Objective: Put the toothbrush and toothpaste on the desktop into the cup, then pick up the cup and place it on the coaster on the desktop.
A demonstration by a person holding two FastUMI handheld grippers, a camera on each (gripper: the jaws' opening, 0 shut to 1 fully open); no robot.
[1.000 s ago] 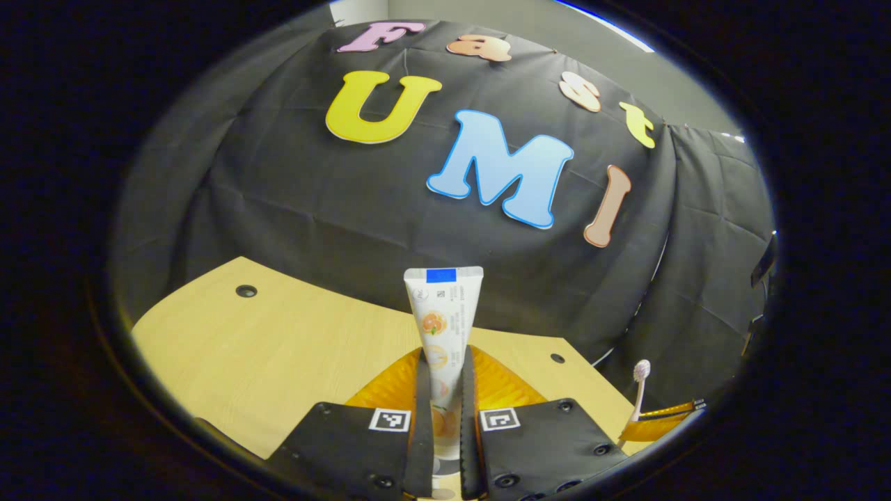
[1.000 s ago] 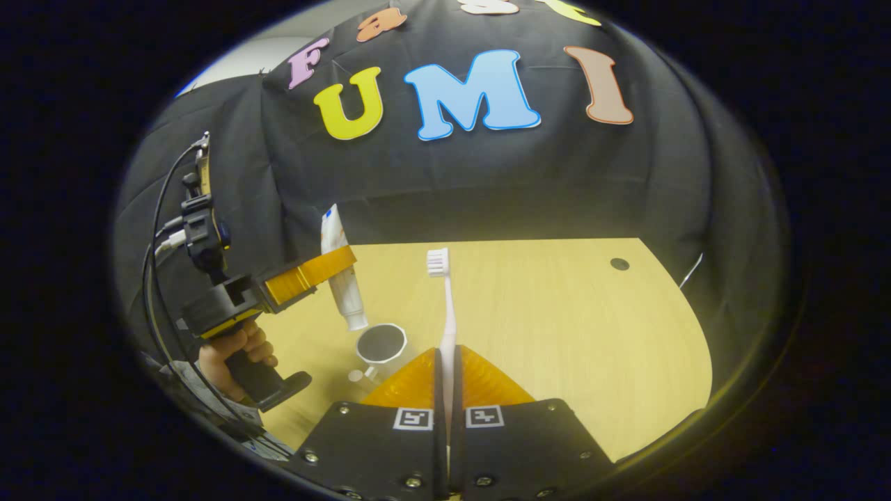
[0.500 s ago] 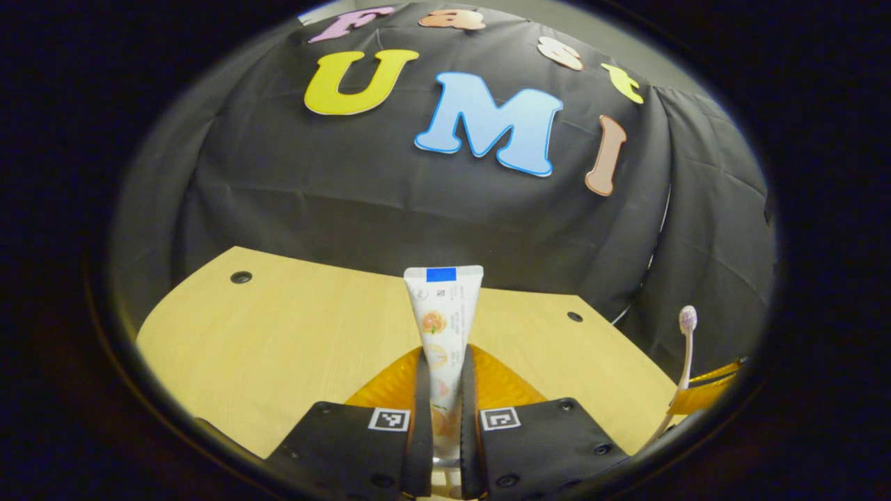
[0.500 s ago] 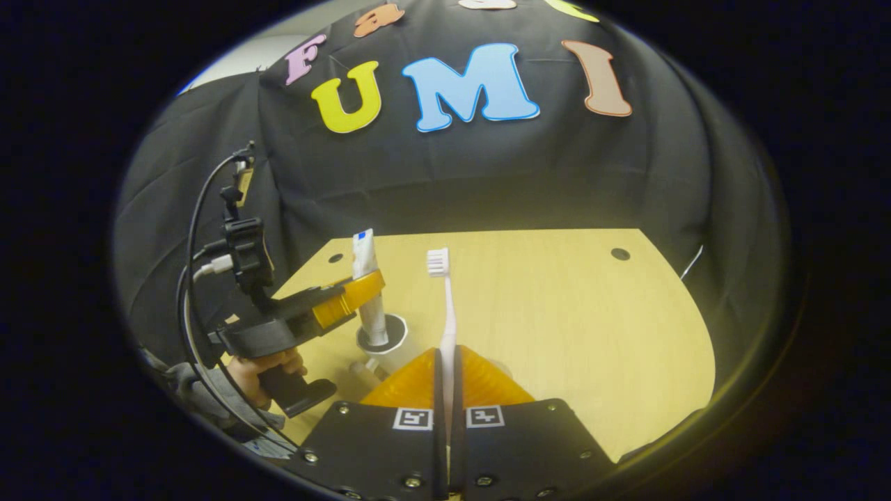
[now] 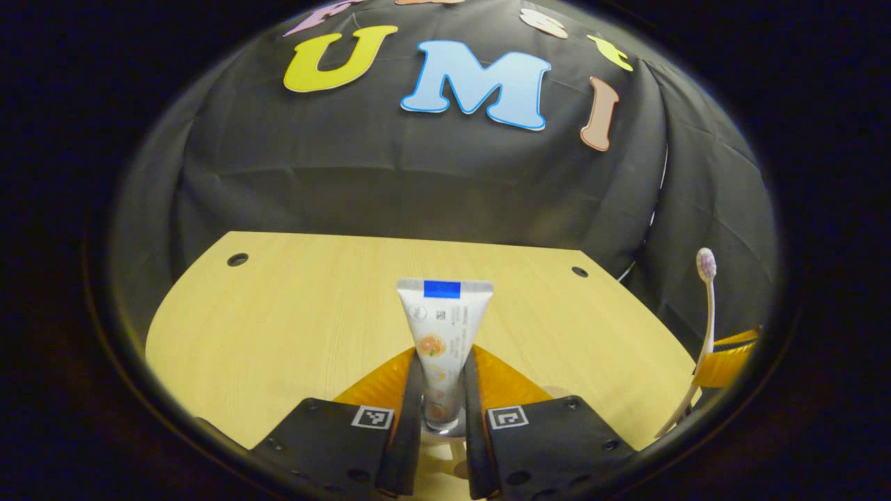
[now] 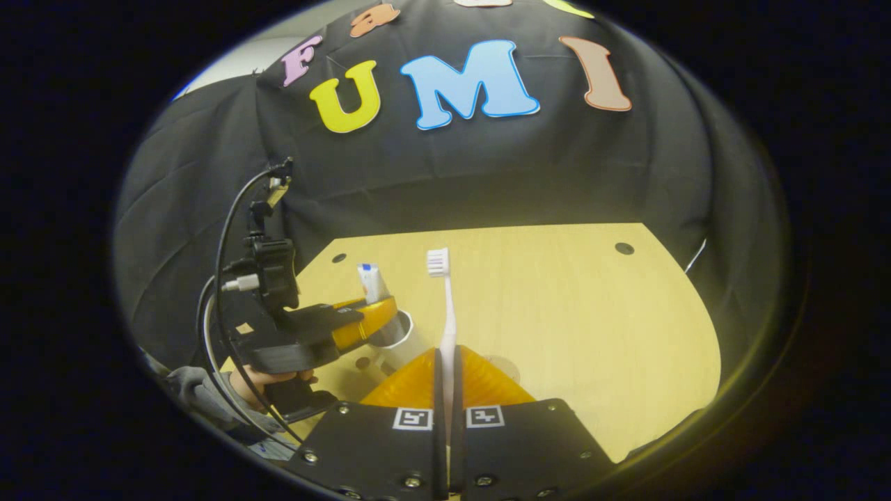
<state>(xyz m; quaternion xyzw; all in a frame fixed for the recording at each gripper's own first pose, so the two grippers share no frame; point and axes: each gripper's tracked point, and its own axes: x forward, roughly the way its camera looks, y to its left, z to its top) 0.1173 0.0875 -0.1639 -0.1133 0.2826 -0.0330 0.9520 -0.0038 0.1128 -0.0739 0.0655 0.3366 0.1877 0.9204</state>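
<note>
The toothpaste tube stands upright between the fingers of my left gripper, which have parted a little around it. Its lower end sits inside the white cup. From the right gripper view, the left gripper reaches across the cup's rim with the toothpaste tube sticking up out of it. My right gripper is shut on the handle of the toothbrush, whose bristle head points up and away. The left gripper view has that toothbrush upright at the far right.
The pale wooden table has small dark holes near its far corners. A hand and a grey sleeve hold the left gripper, with cables looping above. A faint round brownish patch lies right of my right fingers.
The left gripper came down and lowered the toothpaste into the cup, then its fingers spread slightly. The right gripper kept still with the toothbrush.
</note>
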